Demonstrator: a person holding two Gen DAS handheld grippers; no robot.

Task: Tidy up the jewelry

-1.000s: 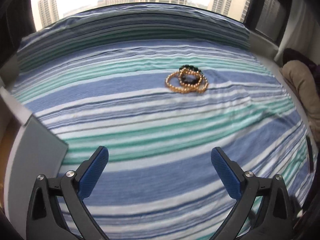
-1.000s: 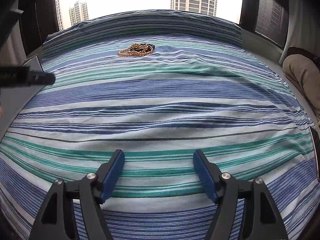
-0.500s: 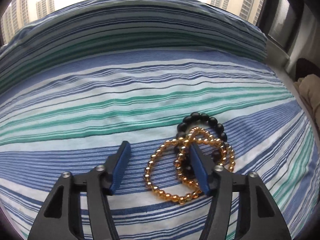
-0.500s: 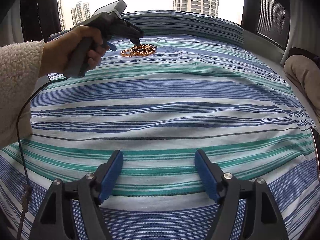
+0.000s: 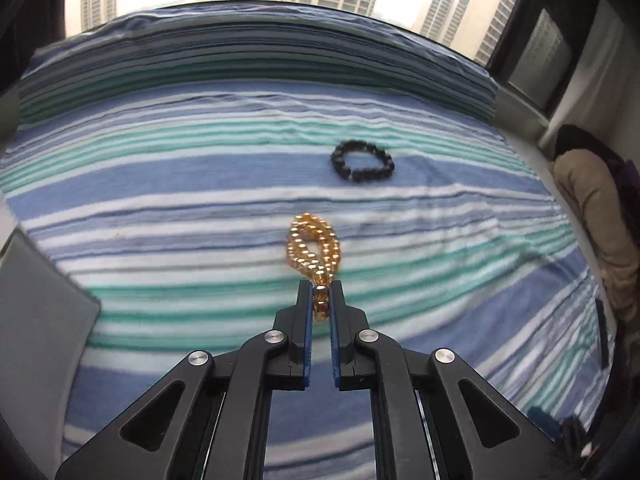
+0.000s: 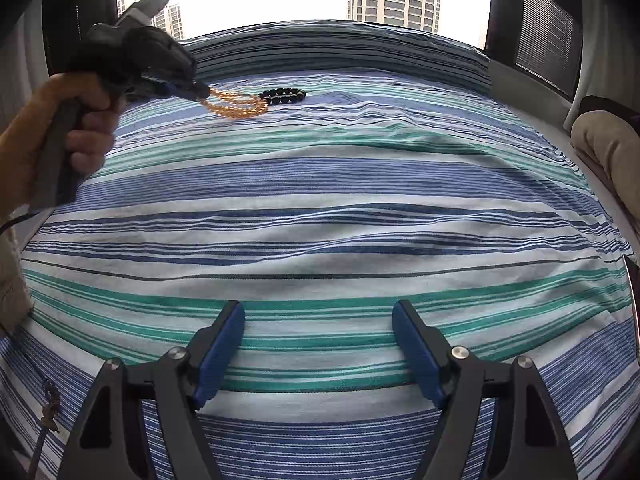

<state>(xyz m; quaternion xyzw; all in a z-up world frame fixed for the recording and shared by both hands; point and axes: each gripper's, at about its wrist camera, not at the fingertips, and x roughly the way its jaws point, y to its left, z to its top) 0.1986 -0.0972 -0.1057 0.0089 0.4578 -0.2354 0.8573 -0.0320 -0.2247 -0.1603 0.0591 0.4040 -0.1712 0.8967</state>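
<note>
While your left tool works far up the cover, the scene runs like this:

Bedspread (image 6: 320, 208): striped blue, green and white; it fills both views and lies under everything you handle.

Cushion (image 5: 596, 216): tan, at the right edge of the bed, well apart from the jewelry.

Your hand (image 6: 60, 136): wrapped round the left tool's grip at the left of the right wrist view, blurred.

Right gripper (image 6: 318, 344): you have its blue pads spread wide with only bare cover between them.

Left gripper (image 5: 320, 300): its jaws have just been closing and now stand nearly together, pinching a few beads of the gold strand.

Gold bead bracelets (image 5: 314, 248): looped out ahead of your left fingertips; they seem lifted off the cover, though blur makes that hard to confirm. I cannot tell whether it is one strand or two.

Black bead bracelet (image 5: 362, 160): flat on the cover, beyond the gold loops and apart from them.
</note>
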